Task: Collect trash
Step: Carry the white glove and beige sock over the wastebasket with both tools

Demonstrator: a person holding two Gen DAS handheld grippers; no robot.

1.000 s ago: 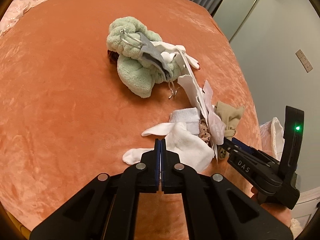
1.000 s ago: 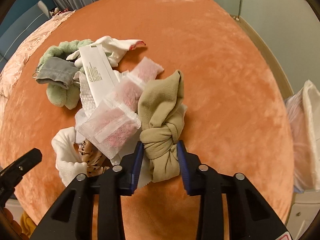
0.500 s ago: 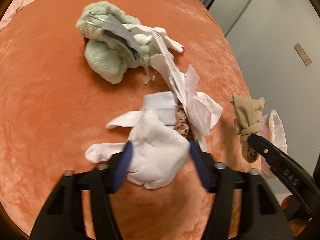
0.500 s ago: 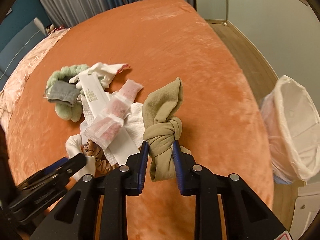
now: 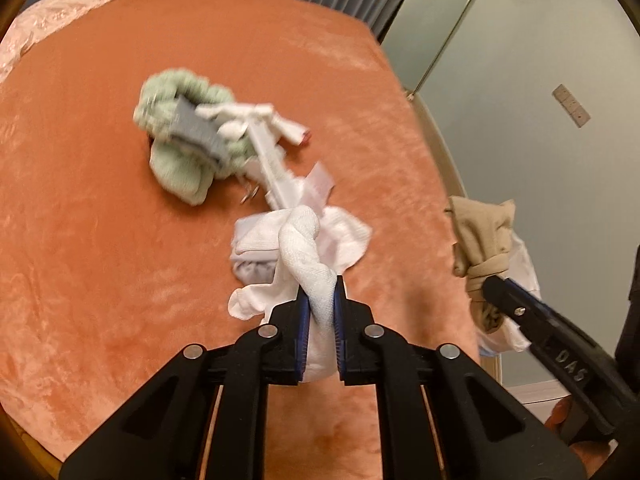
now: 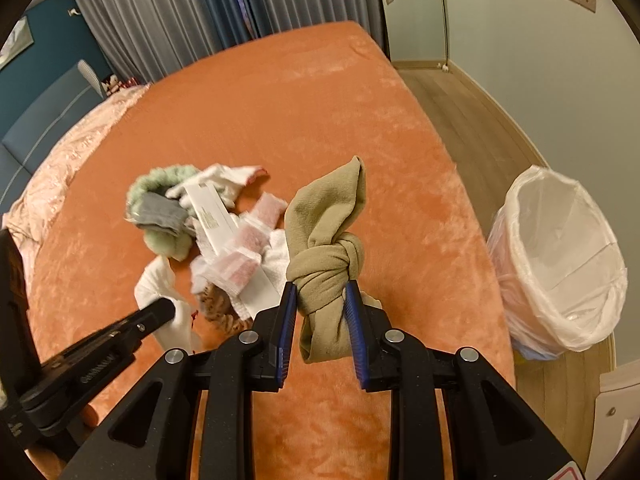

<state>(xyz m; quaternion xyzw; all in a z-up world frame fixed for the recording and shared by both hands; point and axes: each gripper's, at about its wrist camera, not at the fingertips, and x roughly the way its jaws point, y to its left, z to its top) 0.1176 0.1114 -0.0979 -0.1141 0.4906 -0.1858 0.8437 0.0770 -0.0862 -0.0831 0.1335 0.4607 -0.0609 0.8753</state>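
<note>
A white sock (image 5: 304, 248) is pinched between the pads of my left gripper (image 5: 320, 286), whose jaws are closing; it hangs just above the orange bed cover (image 5: 80, 240). My right gripper (image 6: 321, 286) is shut on a tan knotted cloth (image 6: 326, 224), lifted clear of the bed. That cloth (image 5: 480, 232) also shows at the right of the left wrist view. A pile stays on the bed: a green towel (image 5: 176, 160), a grey cloth (image 6: 160, 210), a flat white box (image 6: 208, 212) and mesh packets (image 6: 236, 268).
A bin lined with a white plastic bag (image 6: 560, 240) stands on the wooden floor to the right of the bed edge. Grey curtains (image 6: 180, 8) hang behind the bed. A pink quilt (image 6: 60, 160) lies along the left side.
The left jaws opened around the white sock, then closed on it and lifted it. The right gripper rose with the tan cloth, and the bin came fully into view.
</note>
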